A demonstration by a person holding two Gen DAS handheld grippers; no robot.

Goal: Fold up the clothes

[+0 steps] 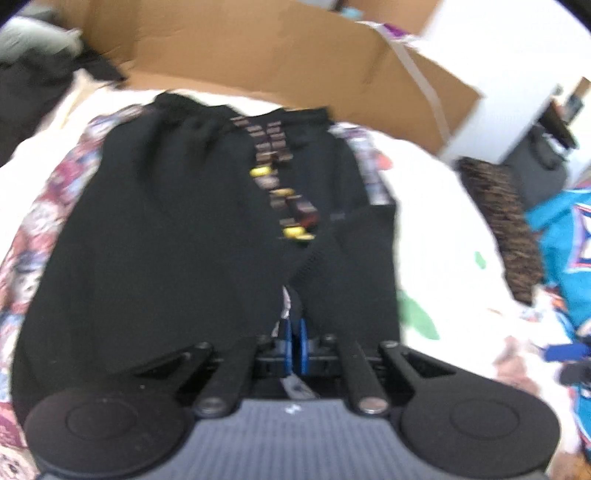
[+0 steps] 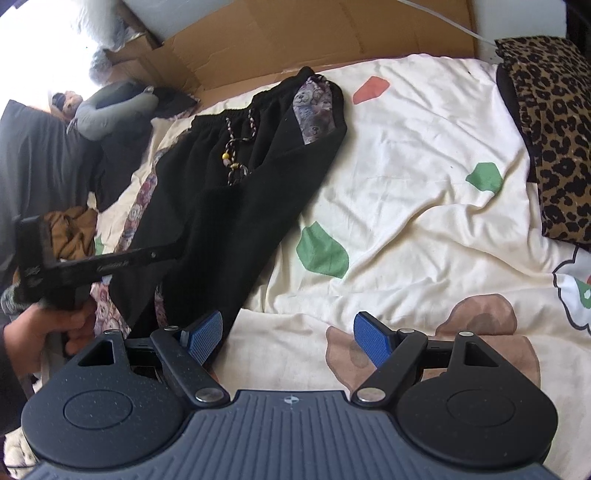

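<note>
Black pants with patterned side panels and a beaded drawstring lie spread on the cream bedsheet, waistband far from me. My left gripper is shut, its blue pads pinching a fold of the pants at the near edge between the legs; the view is blurred. In the right wrist view the pants run diagonally at the left, and a hand holds the left tool's black body beside them. My right gripper stands open and empty over the sheet, its left pad beside the pant leg's end.
Flattened cardboard stands along the bed's far side. A leopard-print cloth lies at the right, a brown garment and grey bundle at the left. A teal garment lies at the right in the left wrist view.
</note>
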